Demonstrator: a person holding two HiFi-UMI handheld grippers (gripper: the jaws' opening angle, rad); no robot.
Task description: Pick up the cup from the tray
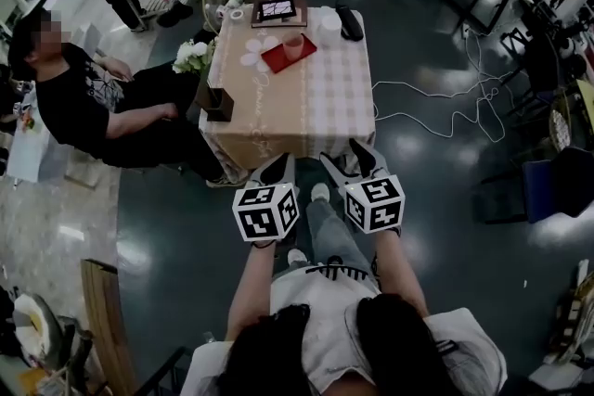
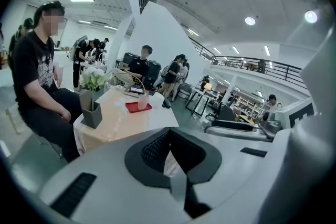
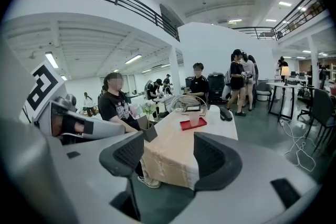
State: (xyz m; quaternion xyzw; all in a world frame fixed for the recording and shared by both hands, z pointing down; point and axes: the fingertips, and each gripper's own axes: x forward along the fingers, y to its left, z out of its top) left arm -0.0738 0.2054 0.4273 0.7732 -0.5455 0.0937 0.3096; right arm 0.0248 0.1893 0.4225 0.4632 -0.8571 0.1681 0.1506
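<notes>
A translucent pink cup (image 1: 294, 46) stands upright on a red tray (image 1: 281, 60) at the far side of a cloth-covered table (image 1: 306, 107). Both grippers hover side by side in front of the table's near edge, well short of the tray. My left gripper (image 1: 276, 168) has its jaws together with nothing between them. My right gripper (image 1: 351, 160) has its jaws apart and empty. In the left gripper view the cup (image 2: 143, 100) and tray (image 2: 138, 107) lie far ahead. The right gripper (image 3: 168, 152) frames the table, with the cup (image 3: 194, 119) and tray (image 3: 192, 124) beyond.
A seated person in black (image 1: 83, 107) is at the table's left side. On the table are a white flower vase (image 1: 193, 56), a dark box (image 1: 218, 102), a tablet (image 1: 277, 11) and a black object (image 1: 350, 23). A white cable (image 1: 445, 107) trails on the floor at right.
</notes>
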